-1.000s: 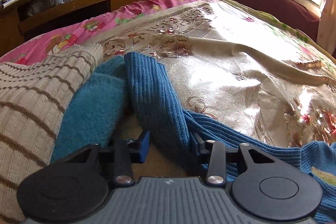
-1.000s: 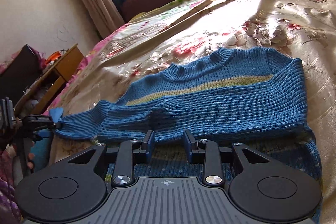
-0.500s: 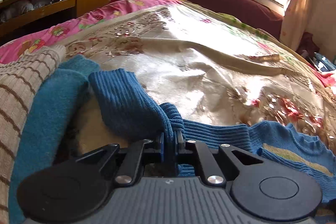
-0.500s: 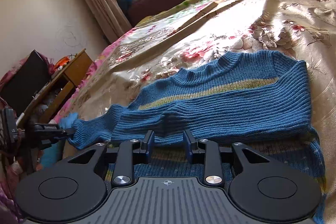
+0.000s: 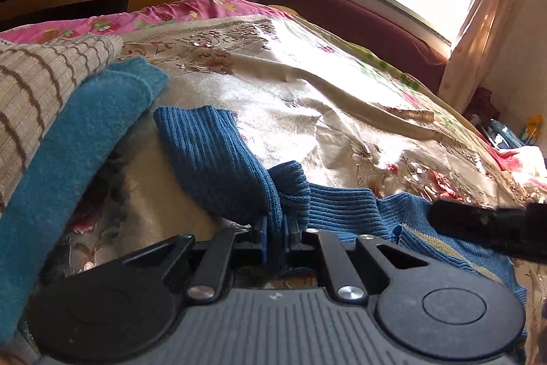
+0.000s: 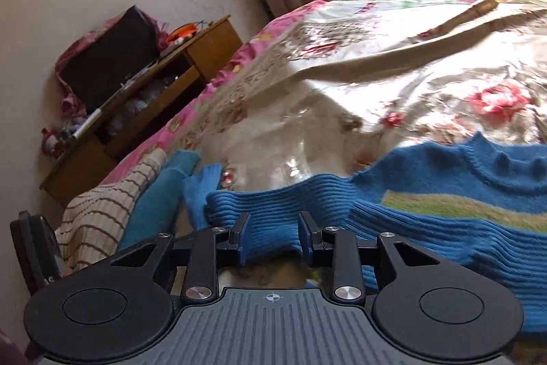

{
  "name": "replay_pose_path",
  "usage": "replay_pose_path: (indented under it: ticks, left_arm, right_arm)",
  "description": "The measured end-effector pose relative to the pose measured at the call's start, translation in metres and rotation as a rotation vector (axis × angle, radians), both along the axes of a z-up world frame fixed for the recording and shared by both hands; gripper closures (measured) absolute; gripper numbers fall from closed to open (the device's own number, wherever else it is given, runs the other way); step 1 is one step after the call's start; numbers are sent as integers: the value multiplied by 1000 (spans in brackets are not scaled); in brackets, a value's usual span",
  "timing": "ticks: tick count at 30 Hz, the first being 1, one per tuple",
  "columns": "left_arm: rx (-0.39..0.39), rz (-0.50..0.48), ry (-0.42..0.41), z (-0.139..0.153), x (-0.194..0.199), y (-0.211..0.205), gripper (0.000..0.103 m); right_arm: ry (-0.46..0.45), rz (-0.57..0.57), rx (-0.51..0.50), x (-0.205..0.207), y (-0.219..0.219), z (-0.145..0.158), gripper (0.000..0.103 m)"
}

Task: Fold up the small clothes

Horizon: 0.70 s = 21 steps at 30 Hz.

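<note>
A blue ribbed sweater [image 6: 444, 214] with a yellow-green chest stripe lies on the floral bedspread. Its left sleeve [image 5: 212, 156] stretches toward a stack of folded clothes. My left gripper [image 5: 275, 238] is shut on the sleeve near its cuff end, the knit bunched between the pads. My right gripper [image 6: 273, 238] is open, its fingers on either side of the sleeve [image 6: 270, 211] nearer the shoulder. The right gripper's black body [image 5: 489, 228] shows at the right edge of the left wrist view.
A teal folded garment [image 5: 85, 139] and a beige brown-striped knit [image 5: 30, 91] are stacked at the left, beside the sleeve. A wooden cabinet [image 6: 143, 98] stands beyond the bed's pink edge. A dark red sofa [image 5: 359, 19] sits under the window.
My left gripper closed on the sleeve and pulled it toward the sweater's body. My right gripper swung left from the sweater's hem to the sleeve, jaws open around it.
</note>
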<state>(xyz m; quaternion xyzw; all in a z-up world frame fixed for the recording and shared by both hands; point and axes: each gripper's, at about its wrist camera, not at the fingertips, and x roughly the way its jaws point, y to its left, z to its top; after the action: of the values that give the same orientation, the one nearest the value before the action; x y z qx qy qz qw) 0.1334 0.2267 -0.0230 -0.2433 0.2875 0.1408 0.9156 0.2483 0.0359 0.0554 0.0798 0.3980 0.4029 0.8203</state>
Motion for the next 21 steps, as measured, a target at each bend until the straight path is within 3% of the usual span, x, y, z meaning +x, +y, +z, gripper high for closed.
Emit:
replay_pose_path:
  ticks: [7, 12, 16, 18, 19, 21]
  left_arm:
    - [-26, -10, -14, -13, -4, 10, 88]
    - [-43, -24, -21, -17, -4, 14, 88]
    - [-30, -30, -14, -19, -7, 13, 90]
    - [-38, -28, -15, -19, -6, 13, 90]
    - [-37, -27, -16, -18, -6, 12, 90]
    - [-29, -31, -17, -17, -6, 9, 90]
  right_arm:
    - [87, 124, -62, 33, 112, -15, 72]
    - [134, 152, -103, 38, 158, -33, 72]
    - [141, 154, -144, 34, 171, -43, 72]
    - [156, 140, -136, 34, 167, -43, 79]
    - [162, 136, -124, 34, 163, -42, 90]
    - [153, 121, -101, 33, 153, -36, 93]
